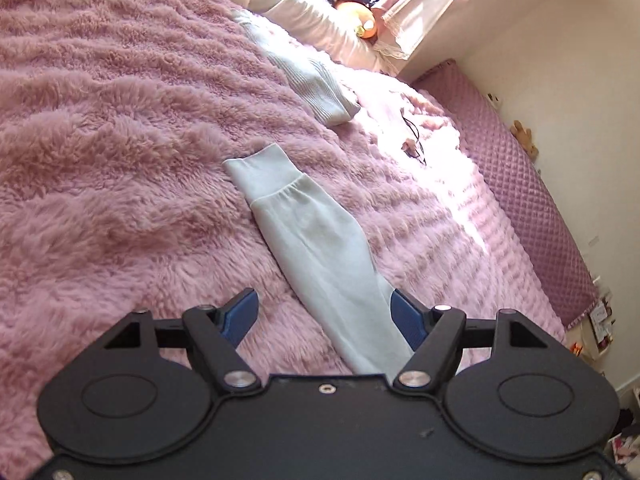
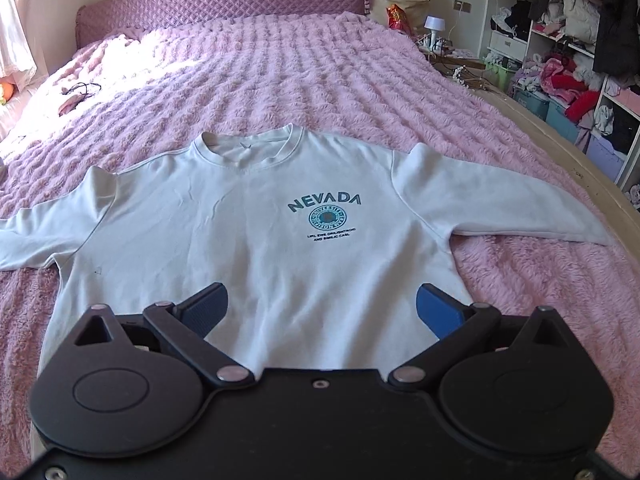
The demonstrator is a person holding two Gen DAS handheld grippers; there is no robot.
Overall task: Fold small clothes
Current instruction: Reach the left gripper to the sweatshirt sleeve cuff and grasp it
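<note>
A white sweatshirt (image 2: 256,240) with a teal NEVADA print lies flat, front up, on the pink fluffy bedspread (image 2: 300,80), both sleeves spread out. My right gripper (image 2: 320,304) is open and empty above its lower hem. In the left wrist view one sleeve (image 1: 312,248) of the sweatshirt runs from its cuff down under my left gripper (image 1: 322,312), which is open with the sleeve lying between its blue fingers (image 1: 240,312), nearer the right one.
A folded ribbed grey-white garment (image 1: 308,76) lies further up the bed. A black cord with a small object (image 2: 76,96) lies near the quilted purple headboard (image 2: 224,0). Pillows and a curtain stand by the window. Cluttered shelves (image 2: 560,60) line the bed's right side.
</note>
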